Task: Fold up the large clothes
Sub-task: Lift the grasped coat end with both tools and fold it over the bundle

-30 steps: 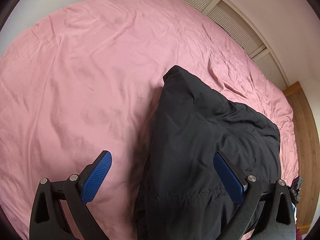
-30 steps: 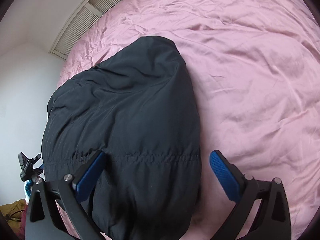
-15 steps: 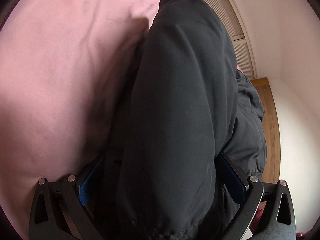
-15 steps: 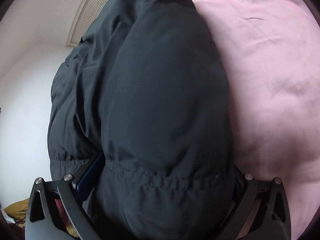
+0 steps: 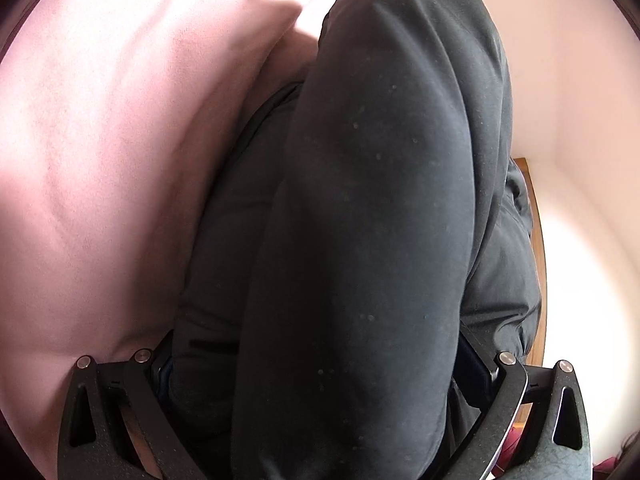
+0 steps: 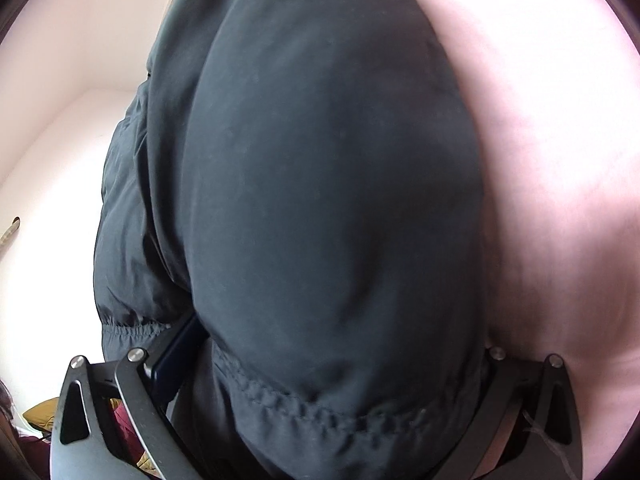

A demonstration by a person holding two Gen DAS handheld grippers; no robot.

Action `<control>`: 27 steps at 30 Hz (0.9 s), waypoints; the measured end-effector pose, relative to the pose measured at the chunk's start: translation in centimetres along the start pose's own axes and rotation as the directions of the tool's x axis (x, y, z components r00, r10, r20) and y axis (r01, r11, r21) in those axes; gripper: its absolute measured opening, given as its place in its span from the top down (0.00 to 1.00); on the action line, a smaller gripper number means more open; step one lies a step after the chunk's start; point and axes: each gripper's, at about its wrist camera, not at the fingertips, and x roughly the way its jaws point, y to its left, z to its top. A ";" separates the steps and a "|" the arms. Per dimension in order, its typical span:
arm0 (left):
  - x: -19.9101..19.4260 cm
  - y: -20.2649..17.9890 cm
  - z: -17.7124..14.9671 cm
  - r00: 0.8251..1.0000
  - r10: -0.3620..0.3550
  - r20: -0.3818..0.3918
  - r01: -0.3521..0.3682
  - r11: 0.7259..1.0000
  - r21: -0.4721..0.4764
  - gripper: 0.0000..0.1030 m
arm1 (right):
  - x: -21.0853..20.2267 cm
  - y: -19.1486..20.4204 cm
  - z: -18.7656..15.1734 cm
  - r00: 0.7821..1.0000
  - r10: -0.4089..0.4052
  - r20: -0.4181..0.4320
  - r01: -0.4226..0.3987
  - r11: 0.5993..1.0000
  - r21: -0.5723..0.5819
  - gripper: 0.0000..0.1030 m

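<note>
Mid-fold, by the look of it: black puffer jacket (image 5: 360, 240) bulked up between the fingers of both grippers, lying on the pink bedsheet (image 5: 100, 160) near the bed's edge closest to the wooden floor (image 5: 538, 240). Left gripper (image 5: 320, 368) straddling a thick padded roll of the jacket, fingers wide apart with fabric filling the whole gap; cannot tell whether truly clamped or only pressed around it. Right gripper (image 6: 320, 360) likewise set around a rounded padded lobe just above the gathered elastic hem (image 6: 320, 404), blue pad (image 6: 180, 360) showing on one side, the other finger buried in cloth; grip equally impossible to confirm.

Next move, as a judgement: a firm close on both bundles, then a lift and carry-over together, level, to lay one part on the other without the slippery shell sliding out.

Jacket matte black, puffy, smooth-shelled, flecked with pale lint, doubled into rounded lobes rather than flat; likely springy and prone to unfolding.
</note>
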 end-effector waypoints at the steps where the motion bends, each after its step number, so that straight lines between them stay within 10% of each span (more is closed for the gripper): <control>1: 0.0 0.0 0.0 1.000 -0.001 0.001 0.001 1.000 -0.002 0.01 | 0.1 0.1 -0.1 1.000 0.002 0.002 -0.002 1.000 0.001 0.00; 11: 0.4 -0.2 -1.1 1.000 0.010 0.013 -0.010 1.000 0.009 0.01 | 0.3 0.6 -0.4 1.000 0.000 0.008 0.000 0.999 -0.034 0.01; 21: 1.6 -1.7 -2.9 1.000 -0.004 0.003 0.004 1.000 0.018 0.10 | 0.2 2.7 -0.4 1.000 0.027 0.017 -0.026 0.999 -0.048 0.37; 27: 2.1 -3.4 -4.8 0.999 -0.040 0.021 0.039 0.999 0.027 0.36 | 0.6 5.3 -0.6 1.000 0.010 0.010 -0.009 0.995 -0.103 0.60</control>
